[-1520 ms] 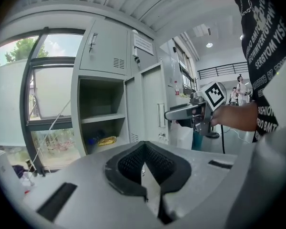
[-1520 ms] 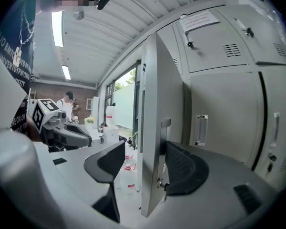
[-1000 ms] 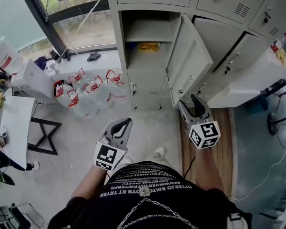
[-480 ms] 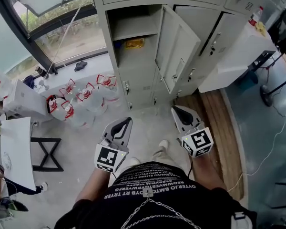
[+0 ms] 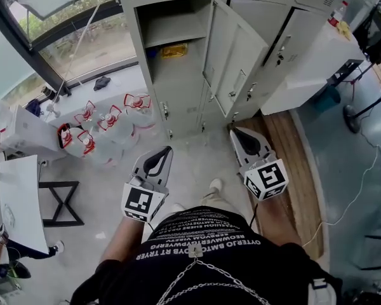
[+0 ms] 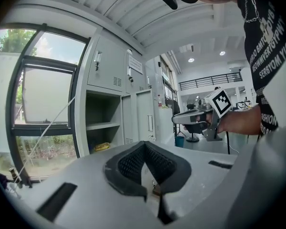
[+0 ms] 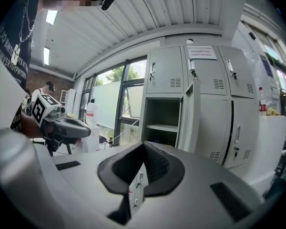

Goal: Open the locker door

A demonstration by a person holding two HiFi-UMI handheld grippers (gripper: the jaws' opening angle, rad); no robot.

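In the head view the grey locker door (image 5: 236, 54) stands swung open to the right, away from its compartment (image 5: 175, 19), which holds a shelf and a yellow item (image 5: 174, 50). My right gripper (image 5: 244, 138) hangs shut and empty over the floor, short of the door's lower edge and not touching it. To the left my left gripper (image 5: 156, 162) is shut as well, with nothing in it. The right gripper view shows the open compartment (image 7: 164, 120) and the door (image 7: 195, 111) edge-on beyond my right gripper (image 7: 144, 149). My left gripper (image 6: 144, 149) faces the same lockers.
Several water jugs (image 5: 108, 122) with red handles stand on the floor left of the lockers. A white table (image 5: 18, 199) is at the far left. A white counter (image 5: 314, 59) juts out at the right, above a wooden floor strip (image 5: 292, 161) and a cable (image 5: 362, 183).
My right gripper has drawn back from the door's edge toward me and its jaws have shut. The door stays open. The left gripper has barely moved.
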